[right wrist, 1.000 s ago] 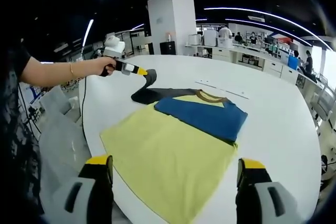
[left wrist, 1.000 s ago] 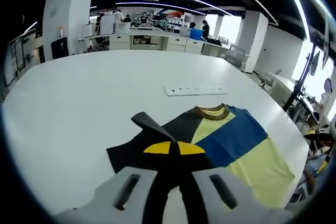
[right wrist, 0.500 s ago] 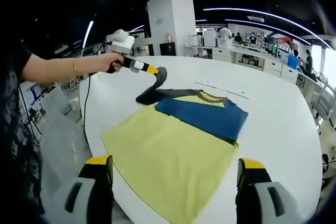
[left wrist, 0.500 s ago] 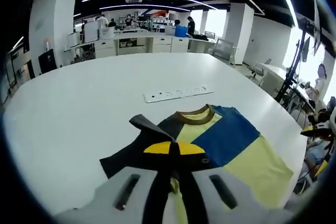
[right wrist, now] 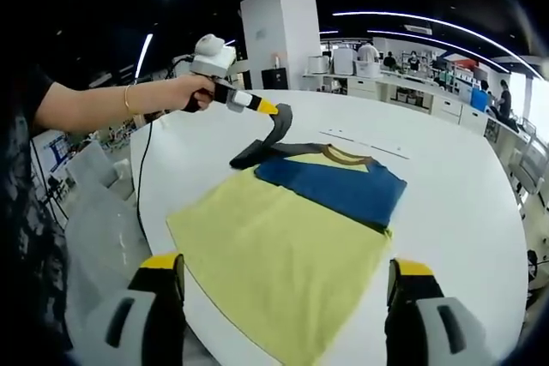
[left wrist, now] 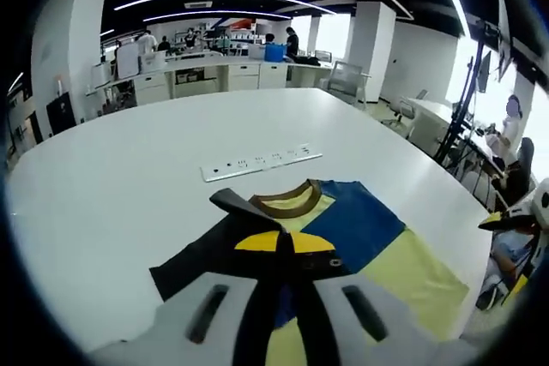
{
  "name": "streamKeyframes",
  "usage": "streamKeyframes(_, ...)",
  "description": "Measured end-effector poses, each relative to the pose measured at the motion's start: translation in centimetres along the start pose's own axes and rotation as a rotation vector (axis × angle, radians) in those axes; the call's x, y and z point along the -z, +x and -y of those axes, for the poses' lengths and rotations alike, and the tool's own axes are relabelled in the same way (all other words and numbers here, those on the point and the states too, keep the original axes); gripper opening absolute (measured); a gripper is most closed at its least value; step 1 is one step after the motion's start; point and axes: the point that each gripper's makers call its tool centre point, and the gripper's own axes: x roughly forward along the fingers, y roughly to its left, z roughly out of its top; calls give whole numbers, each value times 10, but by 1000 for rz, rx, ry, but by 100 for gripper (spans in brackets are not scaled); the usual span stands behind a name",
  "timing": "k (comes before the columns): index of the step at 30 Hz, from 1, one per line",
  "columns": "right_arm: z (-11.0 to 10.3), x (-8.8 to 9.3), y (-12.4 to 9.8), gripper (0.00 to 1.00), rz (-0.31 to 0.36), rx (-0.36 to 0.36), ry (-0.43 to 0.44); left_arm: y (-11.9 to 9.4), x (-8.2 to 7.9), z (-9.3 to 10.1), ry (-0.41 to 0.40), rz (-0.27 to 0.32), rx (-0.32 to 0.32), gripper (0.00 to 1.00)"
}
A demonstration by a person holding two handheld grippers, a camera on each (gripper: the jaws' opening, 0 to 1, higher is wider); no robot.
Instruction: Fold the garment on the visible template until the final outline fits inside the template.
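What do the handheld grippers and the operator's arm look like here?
The right gripper has grey bodies with black jaws capped yellow. The left gripper has a white head, black handle, yellow-tipped jaws and a trailing black cable. The person wears a thin bracelet and a dark short sleeve.

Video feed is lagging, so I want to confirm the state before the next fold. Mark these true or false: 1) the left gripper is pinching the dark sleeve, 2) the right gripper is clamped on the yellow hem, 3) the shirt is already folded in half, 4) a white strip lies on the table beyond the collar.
1) True: the left gripper is shut on the dark sleeve, lifting it.
2) False: the right gripper is open above the shirt.
3) False: the shirt lies spread flat.
4) True: the white strip lies on the table beyond the collar.
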Motion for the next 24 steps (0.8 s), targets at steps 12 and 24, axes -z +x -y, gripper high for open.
streamKeyframes(12,2,3,-1,99,-2,7,14,21,2,35,48,-21,38,0)
streamKeyframes(24,2,7,-2,99,-9,8,25,32,-3,58,44,-23,84,0)
